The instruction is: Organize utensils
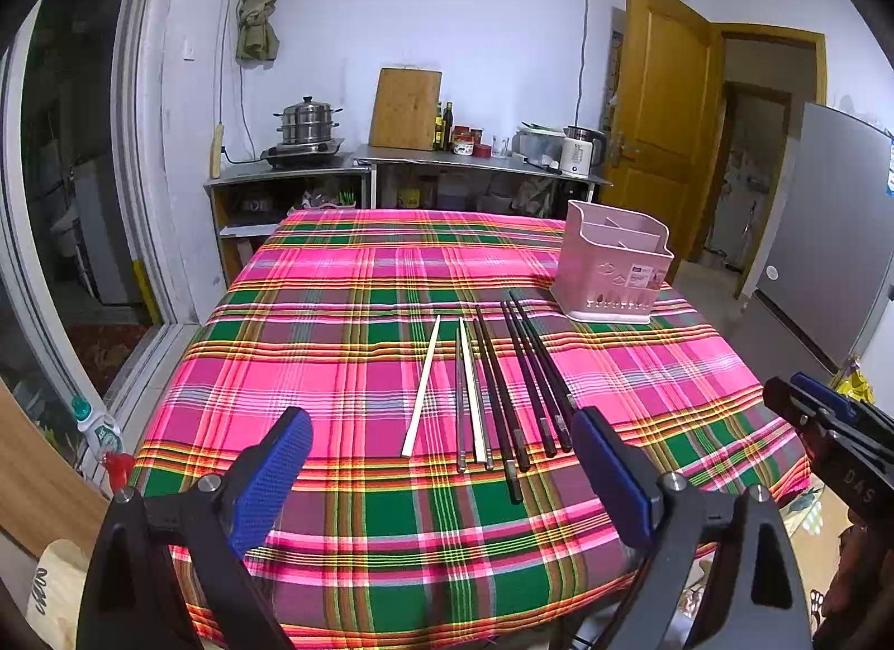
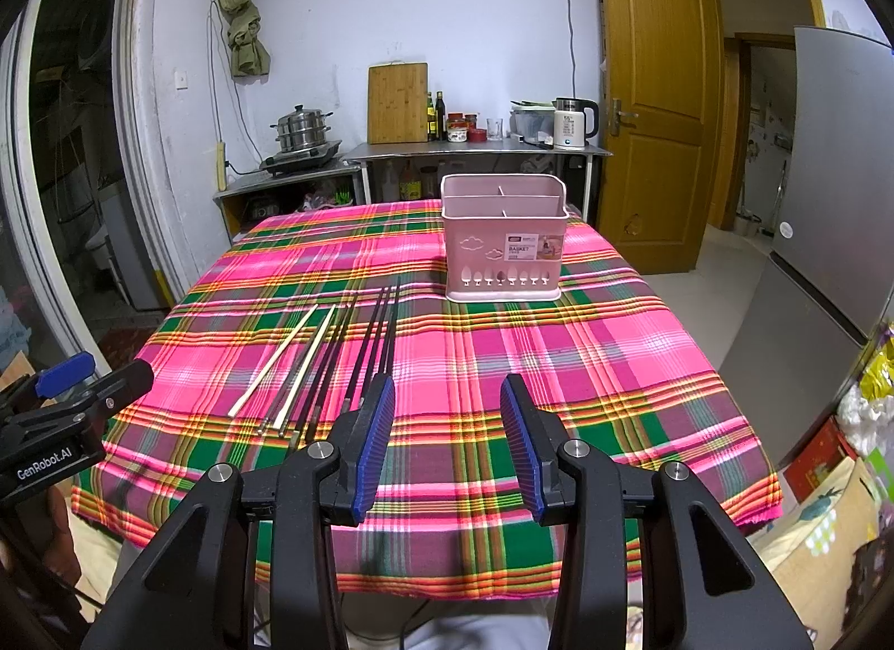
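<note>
On the desk [image 1: 346,281], under its plaid cloth, the chopsticks [image 1: 491,393] lie loose side by side, none yet in the pink basket [image 2: 503,236] standing just beyond their far tips. My left fingers [image 1: 441,474] spread wide and empty above the near ends; my right fingers [image 2: 447,443] are also apart, holding nothing. I judge the first pick is due: I should close on one matched pair near its middle, keeping it level, then tip it upright into a compartment.
</note>
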